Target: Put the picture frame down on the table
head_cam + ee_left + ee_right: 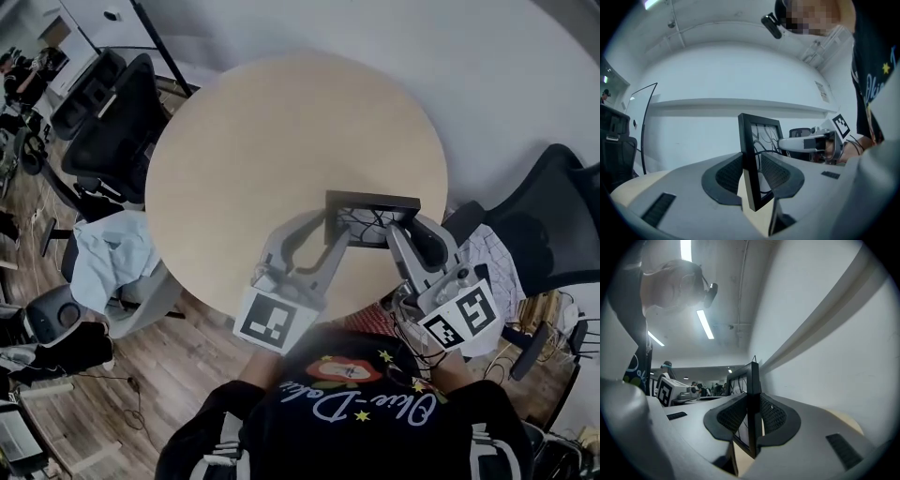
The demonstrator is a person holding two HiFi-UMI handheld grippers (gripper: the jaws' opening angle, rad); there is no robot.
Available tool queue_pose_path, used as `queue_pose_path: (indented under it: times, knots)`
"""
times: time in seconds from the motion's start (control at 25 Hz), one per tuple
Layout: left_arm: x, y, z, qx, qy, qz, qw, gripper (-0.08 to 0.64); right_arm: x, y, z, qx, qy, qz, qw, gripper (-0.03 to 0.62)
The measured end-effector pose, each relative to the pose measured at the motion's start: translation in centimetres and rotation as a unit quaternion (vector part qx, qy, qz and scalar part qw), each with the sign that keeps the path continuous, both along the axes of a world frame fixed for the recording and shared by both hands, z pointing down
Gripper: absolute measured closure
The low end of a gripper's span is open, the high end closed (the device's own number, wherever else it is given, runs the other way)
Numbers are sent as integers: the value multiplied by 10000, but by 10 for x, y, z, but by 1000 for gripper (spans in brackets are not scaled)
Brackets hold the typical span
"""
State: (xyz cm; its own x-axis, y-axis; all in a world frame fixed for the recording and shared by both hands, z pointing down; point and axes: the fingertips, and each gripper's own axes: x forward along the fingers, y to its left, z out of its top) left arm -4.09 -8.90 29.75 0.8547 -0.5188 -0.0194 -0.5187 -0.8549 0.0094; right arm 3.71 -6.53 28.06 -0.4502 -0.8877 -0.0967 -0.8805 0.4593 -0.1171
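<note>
Jointly pinched picture frame (372, 202) over table (281, 131), left hand-held gripper (334, 232) clamping one side, right hand-held gripper (399, 231) the other

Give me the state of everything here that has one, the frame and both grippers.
picture frame: upright, held at both side edges, not yet laid flat on the table.
left gripper: shut on the frame's left edge.
right gripper: shut on the frame's right edge.

Head camera looks steeply down on your round table (281, 141) from above. Each gripper camera rides close behind its jaws, facing along them. All three share the picture frame (371, 202); left gripper view catches your right gripper (785, 144).
</note>
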Motion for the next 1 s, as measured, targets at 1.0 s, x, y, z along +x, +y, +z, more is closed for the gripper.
queue_pose_path:
  times: [1.0]
  knots:
    - [103, -43, 18, -108, -361, -793, 9961, 451, 106, -57, 21, -277, -121, -670, 9973, 523]
